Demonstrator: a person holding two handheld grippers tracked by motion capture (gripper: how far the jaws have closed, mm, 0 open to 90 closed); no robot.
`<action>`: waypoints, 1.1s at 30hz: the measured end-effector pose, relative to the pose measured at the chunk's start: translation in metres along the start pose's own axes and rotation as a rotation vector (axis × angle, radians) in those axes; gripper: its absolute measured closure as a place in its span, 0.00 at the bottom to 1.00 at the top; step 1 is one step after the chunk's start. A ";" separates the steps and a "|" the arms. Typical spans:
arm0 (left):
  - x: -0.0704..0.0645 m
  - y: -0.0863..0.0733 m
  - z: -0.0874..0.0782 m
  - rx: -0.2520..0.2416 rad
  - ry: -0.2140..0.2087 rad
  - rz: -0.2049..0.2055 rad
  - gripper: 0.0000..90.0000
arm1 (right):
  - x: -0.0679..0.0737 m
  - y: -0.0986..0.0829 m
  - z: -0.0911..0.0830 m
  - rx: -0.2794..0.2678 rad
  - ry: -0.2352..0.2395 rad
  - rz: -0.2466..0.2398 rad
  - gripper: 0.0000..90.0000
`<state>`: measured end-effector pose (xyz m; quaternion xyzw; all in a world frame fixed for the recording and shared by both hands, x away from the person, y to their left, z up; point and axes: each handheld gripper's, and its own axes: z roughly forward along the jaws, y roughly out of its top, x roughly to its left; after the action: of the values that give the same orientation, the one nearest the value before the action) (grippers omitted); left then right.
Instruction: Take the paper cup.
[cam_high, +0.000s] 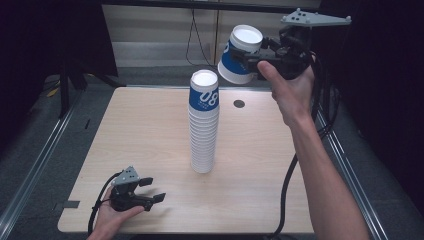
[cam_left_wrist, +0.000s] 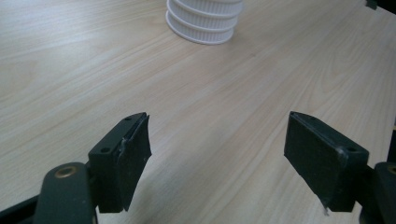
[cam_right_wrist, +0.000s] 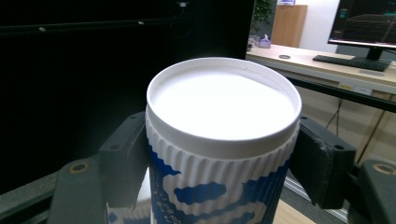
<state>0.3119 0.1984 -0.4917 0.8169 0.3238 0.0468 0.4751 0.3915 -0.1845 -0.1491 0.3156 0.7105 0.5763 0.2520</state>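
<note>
Even overhead light falls on the desk (cam_high: 150, 130), its surroundings dim — the stack of cups (cam_high: 203, 125) casts only a faint shadow. In the right gripper view the held cup (cam_right_wrist: 223, 140) glares white — its base overexposed, the background soft.

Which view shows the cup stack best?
The high view: the whole stack stands upright mid-table, bottoms up, apart from both tools. The left gripper view catches just its lowest rims beyond the open left tool. The right gripper view shows instead the single cup clamped in the right tool.
</note>
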 end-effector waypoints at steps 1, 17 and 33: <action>-0.001 0.001 0.000 -0.001 0.001 0.008 0.24 | -0.002 -0.002 -0.002 0.000 -0.003 0.004 0.30; -0.007 0.014 -0.008 -0.043 0.000 0.033 0.24 | -0.013 -0.050 -0.017 0.109 -0.029 -0.007 0.30; 0.000 0.017 -0.006 -0.088 -0.026 0.079 0.30 | -0.006 -0.105 -0.015 0.179 0.014 -0.004 0.30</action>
<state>0.3179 0.1966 -0.4743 0.8079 0.2826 0.0690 0.5124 0.3681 -0.2132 -0.2490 0.3315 0.7616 0.5120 0.2188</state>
